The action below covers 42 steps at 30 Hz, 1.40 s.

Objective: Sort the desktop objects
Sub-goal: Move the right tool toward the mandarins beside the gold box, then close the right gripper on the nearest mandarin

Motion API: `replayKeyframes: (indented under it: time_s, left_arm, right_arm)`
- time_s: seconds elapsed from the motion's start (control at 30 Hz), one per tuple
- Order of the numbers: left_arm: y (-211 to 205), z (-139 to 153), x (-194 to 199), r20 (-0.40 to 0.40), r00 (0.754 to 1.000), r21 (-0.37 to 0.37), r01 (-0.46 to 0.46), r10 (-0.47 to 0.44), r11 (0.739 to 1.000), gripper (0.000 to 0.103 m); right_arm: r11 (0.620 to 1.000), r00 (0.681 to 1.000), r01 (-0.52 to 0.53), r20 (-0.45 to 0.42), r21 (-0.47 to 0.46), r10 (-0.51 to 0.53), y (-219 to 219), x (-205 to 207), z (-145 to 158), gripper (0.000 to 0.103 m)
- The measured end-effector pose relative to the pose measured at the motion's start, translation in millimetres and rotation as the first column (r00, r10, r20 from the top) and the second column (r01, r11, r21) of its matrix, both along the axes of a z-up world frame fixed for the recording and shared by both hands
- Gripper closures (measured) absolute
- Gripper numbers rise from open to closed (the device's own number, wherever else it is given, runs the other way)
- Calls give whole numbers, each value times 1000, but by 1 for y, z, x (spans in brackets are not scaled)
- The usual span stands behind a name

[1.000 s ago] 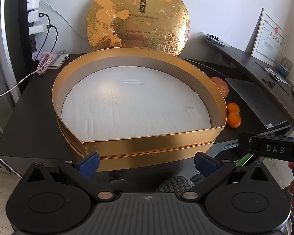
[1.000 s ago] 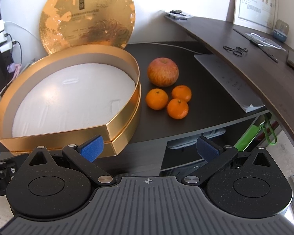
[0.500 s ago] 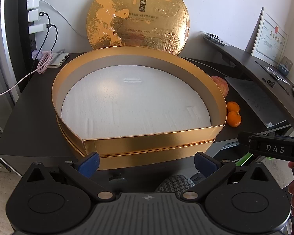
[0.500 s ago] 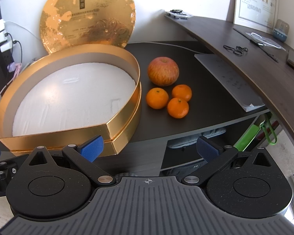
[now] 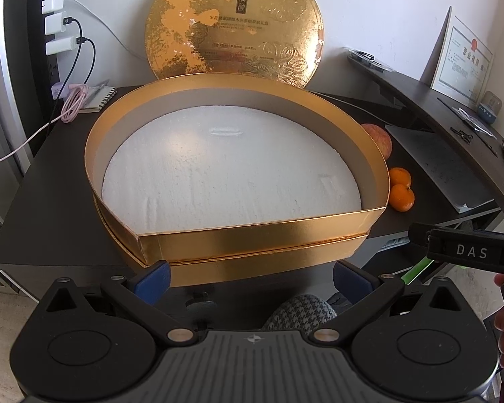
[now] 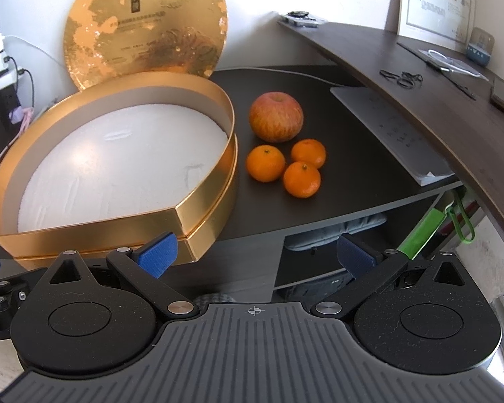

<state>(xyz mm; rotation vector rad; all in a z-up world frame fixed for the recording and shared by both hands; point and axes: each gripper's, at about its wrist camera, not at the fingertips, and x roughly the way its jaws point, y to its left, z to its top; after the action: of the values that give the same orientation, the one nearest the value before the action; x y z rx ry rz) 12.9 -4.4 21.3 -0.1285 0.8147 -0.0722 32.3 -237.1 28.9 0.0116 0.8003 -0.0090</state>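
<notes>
The fruit, an apple (image 6: pixel 275 117) and three mandarins (image 6: pixel 265 163), is seen ahead of the right gripper (image 6: pixel 256 258), beside the gold box (image 6: pixel 205 216). Both grippers, the left gripper (image 5: pixel 250 280) included, are held spread and empty; the right is probably nearer

Dark brown, matte desk top (image 6: pixel 349 168) filling mid-frame in both views. Resting on it at centre left: large gold, teardrop-shaped cardboard gift box (image 6: pixel 205 208) with white foam floor. Behind it, upper centre, round gold embossed lid (image 5: pixel 235 23) standing on edge against the white wall. Just right of the box: red-yellow apple (image 6: pixel 275 117) and, nearer the front edge, three small orange tangerines (image 6: pixel 265 163) (image 6: pixel 308 153) (image 6: pixel 301 179) clustered close together. Further right, flat grey keyboard (image 6: pixel 386 127) lying partly under a raised, curved dark wood shelf (image 6: pixel 403 77). At far left in the left wrist view: spiral notebook (image 5: pixel 97 97) and coiled pink cable (image 5: pixel 74 104).
</notes>
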Motion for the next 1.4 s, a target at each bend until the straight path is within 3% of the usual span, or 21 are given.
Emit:
replayKeyframes:
  time_s: [0.2, 0.73, 0.87, 1.07, 1.3, 1.4]
  left_arm:
    - [-1, -2, 2, -20, 1000, -27, 5, -5, 1000, 1]
    - [-11, -5, 12, -27, 999, -15, 28, -29, 999, 0]
    - [-16, -4, 16, -18, 999, 6, 34, -34, 999, 1]
    - [-24, -1, 24, -10, 998, 45, 64, -63, 997, 0]
    - [-21, 0, 37, -41, 998, 8, 44, -44, 999, 1]
    - [-18, 6, 36, -17, 999, -18, 34, -34, 999, 1]
  right_arm:
    - [1000, 1000, 19, -4, 11, -19, -7, 3, -4, 0]
    - [995, 998, 59, -8, 76, -59, -31, 17, -19, 0]
    - [992, 998, 64, 23, 108, -67, -39, 21, -21, 0]
    - [982, 988, 19, 145, 186, -47, -52, 28, -26, 0]
    - [982, 987, 6, 158, 186, -36, -62, 46, -32, 0]
    - [983, 986, 4, 162, 184, -34, -66, 53, -35, 0]
